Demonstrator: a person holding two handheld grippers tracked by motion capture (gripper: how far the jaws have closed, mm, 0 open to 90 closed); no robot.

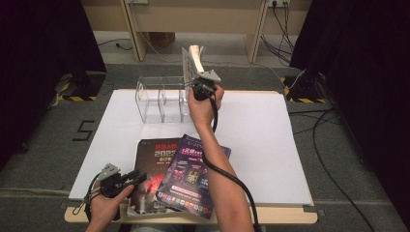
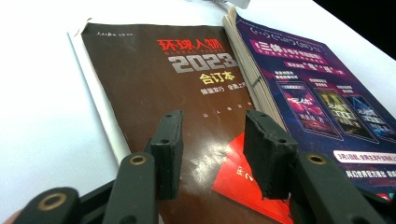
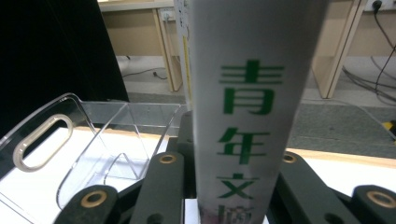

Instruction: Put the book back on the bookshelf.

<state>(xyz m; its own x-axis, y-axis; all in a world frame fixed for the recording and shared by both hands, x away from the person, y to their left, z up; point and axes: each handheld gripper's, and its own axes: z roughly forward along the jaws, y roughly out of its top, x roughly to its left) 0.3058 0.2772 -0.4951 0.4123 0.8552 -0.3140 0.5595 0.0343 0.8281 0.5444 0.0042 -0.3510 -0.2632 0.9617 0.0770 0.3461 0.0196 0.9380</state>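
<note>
My right gripper [image 1: 197,81] is raised over the far side of the table, shut on a thick white-spined book [image 1: 193,59] that stands upright. In the right gripper view its spine [image 3: 252,93] carries green characters and rises between the black fingers [image 3: 163,182]. Just below and left of it stands a clear acrylic rack [image 1: 162,99] with several compartments [image 3: 93,140]. My left gripper [image 1: 138,178] rests low at the near left, open, its jaws [image 2: 212,126] hovering over a brown magazine [image 2: 163,79] with nothing between them. A purple magazine [image 2: 317,93] overlaps the brown magazine's right side.
A white board [image 1: 270,135] covers the wooden table; its right half is bare. The two magazines [image 1: 193,174] lie at the near edge. Black curtains hang at both sides, and cables run over the grey floor [image 1: 338,159] to the right.
</note>
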